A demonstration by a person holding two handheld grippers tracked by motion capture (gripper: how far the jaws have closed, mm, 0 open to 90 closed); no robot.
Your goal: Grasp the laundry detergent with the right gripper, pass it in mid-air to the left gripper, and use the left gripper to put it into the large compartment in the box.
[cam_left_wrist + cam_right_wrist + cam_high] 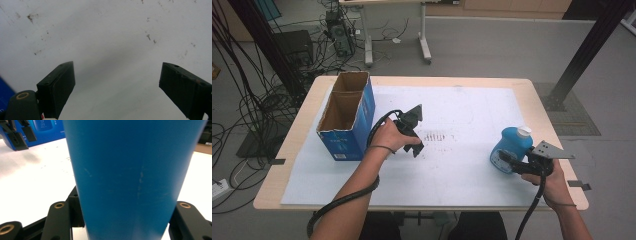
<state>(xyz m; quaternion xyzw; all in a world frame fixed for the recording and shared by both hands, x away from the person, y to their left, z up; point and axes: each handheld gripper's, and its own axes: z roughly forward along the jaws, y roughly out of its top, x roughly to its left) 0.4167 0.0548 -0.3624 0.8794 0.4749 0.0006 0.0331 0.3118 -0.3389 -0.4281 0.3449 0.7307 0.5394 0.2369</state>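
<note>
My right gripper (507,161) is clamped on the blue bottle (511,145), jaws on either side of its body, bottle at the near right of the counter (492,85) on the white sheet (472,110), white cap (524,131) pointing far and up. In the high view the bottle looks tilted; whether its base touches the sheet or is lifted, I can't tell. My left gripper (417,131) is wide open with nothing between the jaws, hovering over the sheet near the middle left, just right of the open blue carton (348,120). Judgement: the grasp is done, and the carry and placing are left, likely into the carton, which stands well apart on the far left with its top open. Hard to make out: the carton's inside is mostly in shadow, so I can't say what it holds. In the right gripper view the bottle (135,177) blocks most of the frame, so the pad contact is hidden; the carton (47,130) is cut off at the top edge. The left gripper view gives just stained sheet (105,37) and a blue sliver at the left edge.
</note>
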